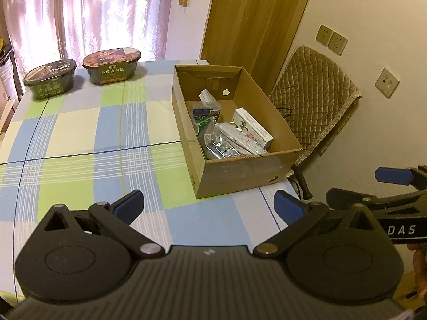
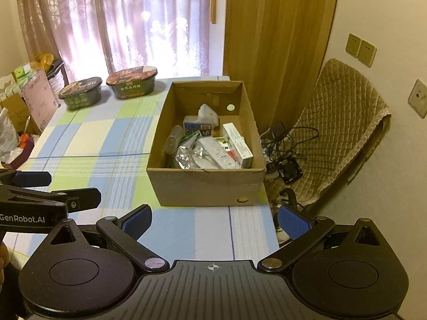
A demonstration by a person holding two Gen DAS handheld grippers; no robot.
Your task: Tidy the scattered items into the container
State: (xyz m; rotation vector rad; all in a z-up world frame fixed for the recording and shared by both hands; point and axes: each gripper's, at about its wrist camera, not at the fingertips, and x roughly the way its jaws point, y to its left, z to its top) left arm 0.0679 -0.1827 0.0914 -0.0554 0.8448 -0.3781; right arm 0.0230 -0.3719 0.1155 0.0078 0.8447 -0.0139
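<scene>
Both tongs, left [image 1: 209,208] and right [image 2: 214,222], wide and empty above checked tablecloth [image 1: 80,133]; curtained window [image 2: 128,24] beyond.

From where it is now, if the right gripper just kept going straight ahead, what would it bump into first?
Probably the near wall of the cardboard box: the open right gripper points at it, with only bare tablecloth between. Depth is uncertain.

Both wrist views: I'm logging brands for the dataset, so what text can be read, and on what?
"GenRobot.AI": left gripper body.
"DAS": right gripper body, cut off.
"HONGLU": nearer food tub.
Print on the other tub and the packets in the cardboard box: too blurred to read.
</scene>
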